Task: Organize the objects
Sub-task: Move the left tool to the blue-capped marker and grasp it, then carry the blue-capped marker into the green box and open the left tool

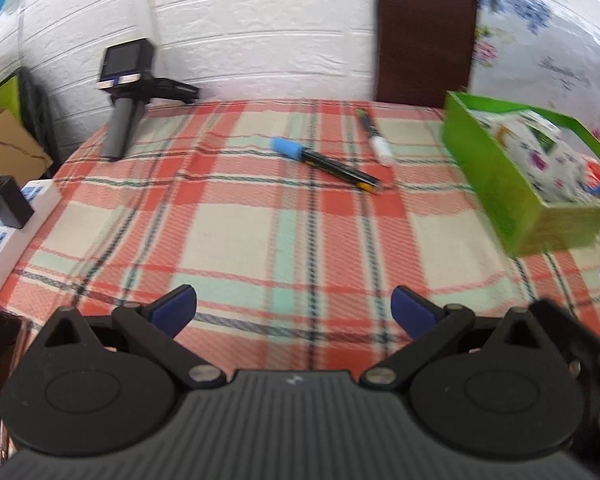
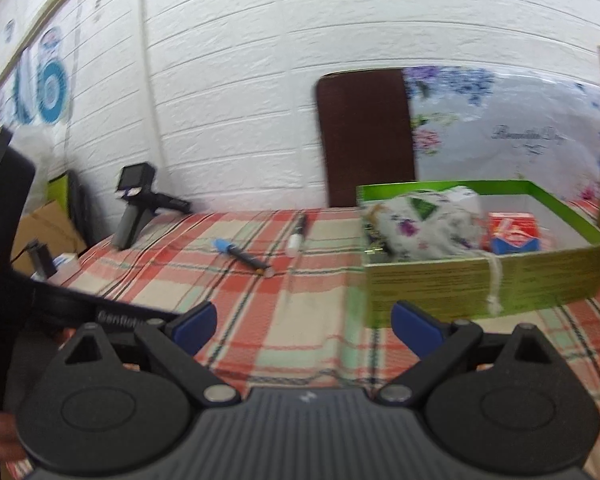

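Note:
Two markers lie on the plaid tablecloth (image 1: 236, 236). One has a blue cap (image 1: 324, 165) (image 2: 242, 255), the other a white cap (image 1: 375, 136) (image 2: 298, 234). To their right stands a green box (image 1: 500, 184) (image 2: 480, 284) holding a floral pouch (image 1: 540, 156) (image 2: 424, 224) and a red and blue carton (image 2: 514, 234). My left gripper (image 1: 294, 310) hovers open over the near cloth, well short of the markers. My right gripper (image 2: 304, 324) is open too, empty, just in front of the box's near left corner.
A brown chair back (image 1: 424, 32) (image 2: 366, 136) rises behind the table against the white brick wall. A spare handheld gripper with a camera (image 1: 130, 92) (image 2: 134, 208) rests at the far left corner. A power strip (image 1: 8, 224) and cardboard box (image 1: 4, 148) sit off the left edge.

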Available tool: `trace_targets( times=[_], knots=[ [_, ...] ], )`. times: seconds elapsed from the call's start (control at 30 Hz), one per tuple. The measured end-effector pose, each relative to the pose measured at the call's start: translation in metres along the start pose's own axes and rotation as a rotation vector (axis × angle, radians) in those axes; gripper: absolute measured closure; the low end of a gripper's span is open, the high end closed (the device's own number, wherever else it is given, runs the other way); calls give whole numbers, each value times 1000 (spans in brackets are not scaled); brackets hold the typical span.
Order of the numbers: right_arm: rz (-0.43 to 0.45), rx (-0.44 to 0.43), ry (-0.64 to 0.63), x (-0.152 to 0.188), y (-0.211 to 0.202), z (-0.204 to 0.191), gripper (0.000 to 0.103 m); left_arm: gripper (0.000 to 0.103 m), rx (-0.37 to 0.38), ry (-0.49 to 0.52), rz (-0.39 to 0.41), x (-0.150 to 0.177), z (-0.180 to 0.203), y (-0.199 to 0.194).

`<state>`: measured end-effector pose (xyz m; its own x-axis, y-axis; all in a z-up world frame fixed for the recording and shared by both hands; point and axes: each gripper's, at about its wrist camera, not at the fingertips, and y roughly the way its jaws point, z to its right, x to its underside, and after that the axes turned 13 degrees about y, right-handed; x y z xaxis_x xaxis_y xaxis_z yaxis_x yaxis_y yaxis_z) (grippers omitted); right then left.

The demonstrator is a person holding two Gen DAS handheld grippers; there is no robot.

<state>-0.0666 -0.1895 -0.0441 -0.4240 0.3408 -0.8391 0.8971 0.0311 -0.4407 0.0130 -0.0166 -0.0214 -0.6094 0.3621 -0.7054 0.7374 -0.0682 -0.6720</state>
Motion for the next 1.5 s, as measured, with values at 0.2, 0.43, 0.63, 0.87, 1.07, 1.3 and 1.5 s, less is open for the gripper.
trace_targets(
  times=[0.2,0.43,0.63,0.87,1.07,1.3,1.5],
  knots=[
    [-81,-75,-150,-6,62,-32,34,0,-126,-151,-18,12,-69,34],
    [-157,5,-264,-32,177,-53,54,0,-163,-233,-94,34,-104,61],
    [-263,-21,-262,-18,191,-55,85,0,-126,-248,-104,34,-104,60],
    [-403,-256,5,20,96,-38,85,33,288,-362,-119,9,-80,53],
    [-402,-337,210,18,60,-6,85,72,470,-292,-205,2,-25,51],
    [-229,-358,240,-1,26,27,85,78,450,-170,-88,-36,15,10],
    [47,-242,224,-41,-9,78,85,79,508,38,49,-106,94,-16]
  ],
)
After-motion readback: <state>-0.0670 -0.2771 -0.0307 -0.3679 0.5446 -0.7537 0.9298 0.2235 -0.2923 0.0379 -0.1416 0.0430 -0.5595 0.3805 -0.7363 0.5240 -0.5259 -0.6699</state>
